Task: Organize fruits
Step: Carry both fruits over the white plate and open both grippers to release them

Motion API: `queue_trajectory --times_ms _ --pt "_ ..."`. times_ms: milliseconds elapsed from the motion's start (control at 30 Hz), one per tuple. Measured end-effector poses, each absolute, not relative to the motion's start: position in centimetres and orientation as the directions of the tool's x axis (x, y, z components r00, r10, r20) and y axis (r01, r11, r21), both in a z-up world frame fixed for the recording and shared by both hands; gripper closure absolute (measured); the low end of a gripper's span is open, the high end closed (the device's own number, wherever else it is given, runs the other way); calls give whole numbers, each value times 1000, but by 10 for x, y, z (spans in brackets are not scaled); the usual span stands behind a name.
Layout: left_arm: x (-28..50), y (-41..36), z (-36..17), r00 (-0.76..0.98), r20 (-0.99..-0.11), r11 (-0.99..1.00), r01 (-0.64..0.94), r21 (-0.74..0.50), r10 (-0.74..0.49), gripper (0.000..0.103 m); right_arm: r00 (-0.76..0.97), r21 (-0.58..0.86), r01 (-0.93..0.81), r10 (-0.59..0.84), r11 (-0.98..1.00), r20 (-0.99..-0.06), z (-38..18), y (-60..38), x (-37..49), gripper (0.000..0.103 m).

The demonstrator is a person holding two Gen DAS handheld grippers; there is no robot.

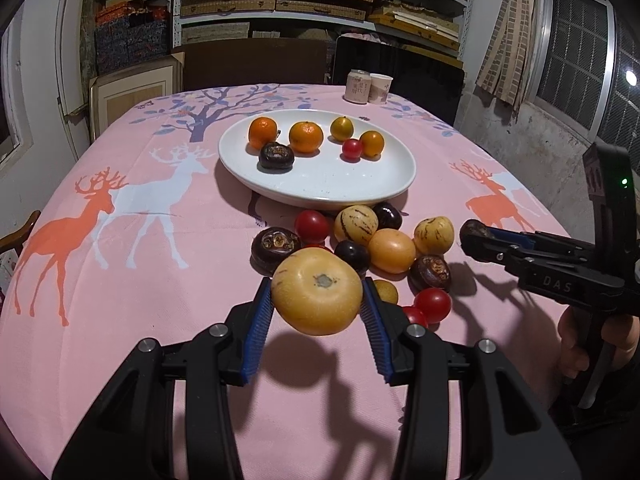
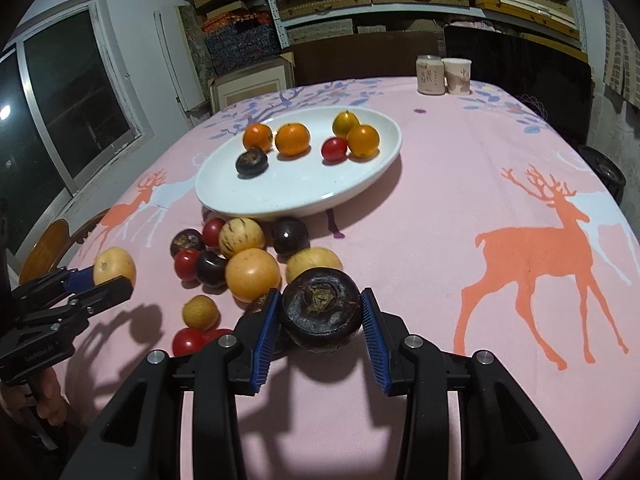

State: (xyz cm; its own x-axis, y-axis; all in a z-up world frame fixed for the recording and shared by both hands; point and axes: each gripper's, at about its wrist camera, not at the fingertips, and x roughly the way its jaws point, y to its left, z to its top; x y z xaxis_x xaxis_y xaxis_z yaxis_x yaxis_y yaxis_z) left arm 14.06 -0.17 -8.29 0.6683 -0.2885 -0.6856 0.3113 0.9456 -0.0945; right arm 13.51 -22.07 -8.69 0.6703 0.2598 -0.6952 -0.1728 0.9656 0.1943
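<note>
My left gripper (image 1: pixel 318 300) is shut on a large yellow fruit (image 1: pixel 317 290) and holds it just above the pink cloth; the same yellow fruit (image 2: pixel 114 266) shows at the left of the right wrist view. My right gripper (image 2: pixel 320 310) is shut on a dark round water chestnut (image 2: pixel 320 310), lifted a little off the cloth; that dark fruit (image 1: pixel 474 234) appears at the right of the left wrist view. A white plate (image 1: pixel 320 188) holds several oranges, a red tomato and a dark fruit. A pile of mixed fruits (image 1: pixel 372 244) lies in front of the plate.
A can (image 1: pixel 357 86) and a paper cup (image 1: pixel 379 88) stand at the table's far edge. Chairs and shelves of boxes are behind the table. A wooden chair back (image 2: pixel 48 248) sits at the left edge. A hand (image 1: pixel 576 344) holds the right tool.
</note>
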Motion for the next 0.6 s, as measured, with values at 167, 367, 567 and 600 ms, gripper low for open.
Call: queue_trajectory --times_ms 167,367,567,600 --pt "137 0 -73 681 -670 944 316 -96 -296 60 700 194 -189 270 963 -660 -64 -223 126 62" --pt "139 -3 -48 714 -632 940 333 -72 -301 60 731 175 -205 269 963 -627 -38 -226 127 62" --pt "162 -15 -27 726 -614 933 356 -49 -309 60 755 175 -210 273 962 -596 -13 -232 142 62" --pt "169 -18 -24 729 -610 932 361 -43 -310 60 757 175 -212 275 961 -593 -9 -233 147 62"
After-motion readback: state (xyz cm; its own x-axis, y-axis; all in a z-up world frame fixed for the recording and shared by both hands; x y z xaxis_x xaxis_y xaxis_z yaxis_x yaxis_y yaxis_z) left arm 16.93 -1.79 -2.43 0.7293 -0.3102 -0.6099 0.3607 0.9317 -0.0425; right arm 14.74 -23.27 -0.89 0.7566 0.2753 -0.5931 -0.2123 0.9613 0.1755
